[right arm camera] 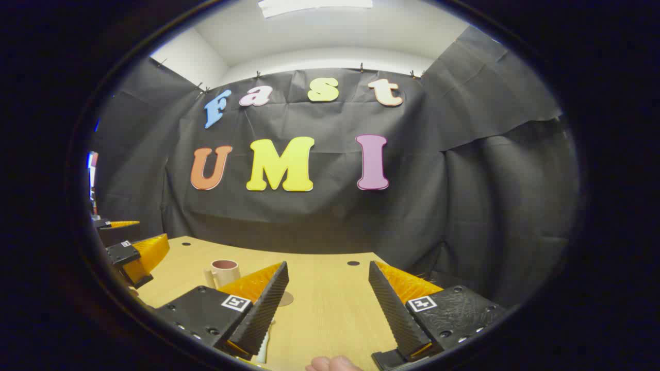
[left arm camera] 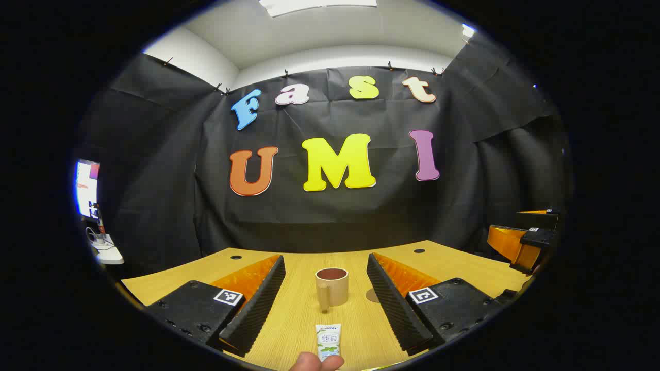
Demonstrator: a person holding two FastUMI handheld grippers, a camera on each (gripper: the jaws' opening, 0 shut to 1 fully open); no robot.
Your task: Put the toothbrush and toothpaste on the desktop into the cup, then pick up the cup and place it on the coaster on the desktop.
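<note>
A: We began with the biggest thing, the wooden desk [left arm camera: 304, 319], which spread across the lower half of both views. Over it, in the left gripper view, we held the left gripper [left arm camera: 325, 301] level and pointing straight ahead toward 12 o'clock, its fingers spread wide and holding nothing.

B: And we kept the right gripper [right arm camera: 327, 304] in the same pose in the right gripper view: level, low over the desk, fingers wide apart with only bare wood between them. In the left gripper view we also saw it out at 3 o'clock, near the desk's edge.

A: Likewise we saw the left gripper at 9 o'clock in the right gripper view. Next in size came the cup [left arm camera: 332, 287]. In the left gripper view it stood upright between our left fingers, farther along the desk, handle turned toward us.

B: From our right gripper view the cup [right arm camera: 223, 272] stood at about 10 o'clock, beyond the left finger.

A: The coaster [left arm camera: 372, 295] lay flat just beside the cup at its 3 o'clock, partly hidden by a finger. The toothpaste [left arm camera: 328, 340] lay at 6 o'clock from the cup, nearer us, lengthwise toward it.

B: Smallest of all, a fingertip [left arm camera: 315, 362] showed at the bottom edge, touching the tube's near end. We could not make out the toothbrush.
</note>
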